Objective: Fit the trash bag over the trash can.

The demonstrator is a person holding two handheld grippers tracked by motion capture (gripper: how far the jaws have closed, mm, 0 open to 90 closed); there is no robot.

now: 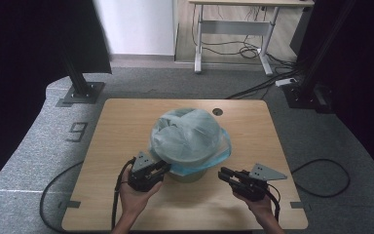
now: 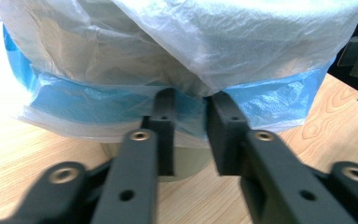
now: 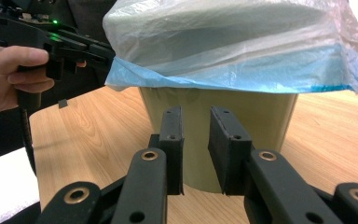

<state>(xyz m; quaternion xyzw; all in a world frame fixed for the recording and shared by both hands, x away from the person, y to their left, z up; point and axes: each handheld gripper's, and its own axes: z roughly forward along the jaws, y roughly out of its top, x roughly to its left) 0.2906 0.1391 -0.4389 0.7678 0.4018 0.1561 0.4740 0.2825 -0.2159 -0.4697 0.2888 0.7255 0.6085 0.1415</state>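
Note:
A pale bin [image 1: 191,175] stands mid-table under a loose translucent white bag [image 1: 190,134] with a blue hem. My left gripper [image 1: 163,167] is at the bag's front-left edge. In the left gripper view its jaws [image 2: 192,100] stand a little apart, their tips at the blue hem [image 2: 98,100], with the bin [image 2: 191,161] below; no pad visibly presses the film. My right gripper [image 1: 222,173] hovers to the bin's right, apart from it. In the right gripper view, it [image 3: 196,114] is open and empty, facing the bin's wall [image 3: 261,116] under the bag [image 3: 233,37].
The wooden table [image 1: 126,122] has a small round hole [image 1: 217,111] at the back. Black frame posts stand on floor plates at the left [image 1: 80,92] and right [image 1: 304,95]. Cables [image 1: 321,178] lie on the carpet. A desk [image 1: 233,29] stands behind.

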